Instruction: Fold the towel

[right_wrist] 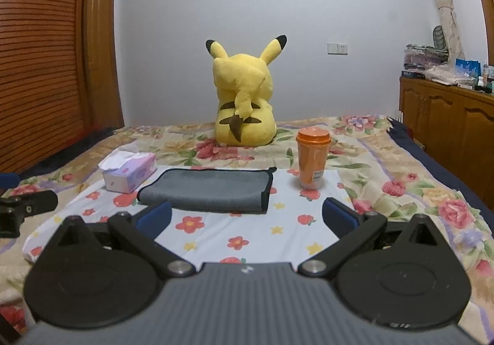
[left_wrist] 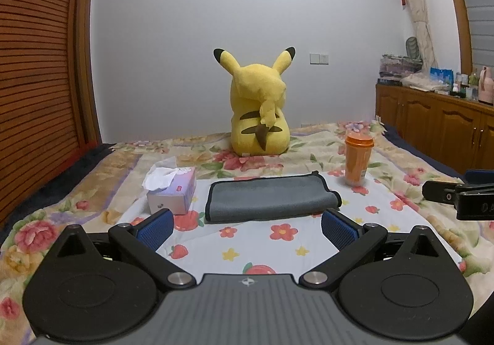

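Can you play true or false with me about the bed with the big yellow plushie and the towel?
1. The gray towel lies folded on the bed. True.
2. The left tool is squeezing the towel. False: it is open and holds nothing.
3. The orange cup stands upright, to the right of the towel. True.
4. The yellow plushie faces us. False: we see its back and tail.
5. The tissue box sits on top of the towel. False: it sits beside it, on the left.
6. The right tool is open. True.

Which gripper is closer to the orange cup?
Right. The right gripper has the cup just ahead, slightly right; the left gripper faces the towel, cup farther off right.
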The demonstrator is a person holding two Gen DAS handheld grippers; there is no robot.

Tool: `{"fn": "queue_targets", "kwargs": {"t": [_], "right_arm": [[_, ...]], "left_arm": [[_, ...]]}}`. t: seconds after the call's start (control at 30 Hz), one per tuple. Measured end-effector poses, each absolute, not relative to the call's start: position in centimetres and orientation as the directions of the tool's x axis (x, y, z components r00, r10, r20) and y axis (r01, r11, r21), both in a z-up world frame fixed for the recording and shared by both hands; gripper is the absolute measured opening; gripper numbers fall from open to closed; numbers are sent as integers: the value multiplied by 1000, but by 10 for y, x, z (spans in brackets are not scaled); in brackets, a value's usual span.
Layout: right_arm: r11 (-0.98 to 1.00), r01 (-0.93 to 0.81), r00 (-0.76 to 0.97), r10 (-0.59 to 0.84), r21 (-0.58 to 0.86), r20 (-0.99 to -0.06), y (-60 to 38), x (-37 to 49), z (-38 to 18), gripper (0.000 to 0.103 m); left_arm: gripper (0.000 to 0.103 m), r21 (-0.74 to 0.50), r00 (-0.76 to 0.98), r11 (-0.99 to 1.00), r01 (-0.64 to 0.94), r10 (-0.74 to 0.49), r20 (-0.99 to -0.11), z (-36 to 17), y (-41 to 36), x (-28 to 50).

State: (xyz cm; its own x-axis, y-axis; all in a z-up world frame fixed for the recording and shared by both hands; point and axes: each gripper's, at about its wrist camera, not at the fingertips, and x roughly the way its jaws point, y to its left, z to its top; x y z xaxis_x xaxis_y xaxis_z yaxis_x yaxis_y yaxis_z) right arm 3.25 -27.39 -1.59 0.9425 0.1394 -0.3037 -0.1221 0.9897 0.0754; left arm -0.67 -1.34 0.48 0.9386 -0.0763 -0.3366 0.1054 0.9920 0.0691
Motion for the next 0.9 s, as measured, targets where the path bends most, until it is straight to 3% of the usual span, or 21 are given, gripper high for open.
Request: {"fn": "queue_targets", "kwargs": {"t": [0.9], "right_arm": [[992,-103,960,118,70,-253,-276,27,-13,103]], "left_arm": [[103,66,946,992,106,-80,-315,6,-12,-9]]}}
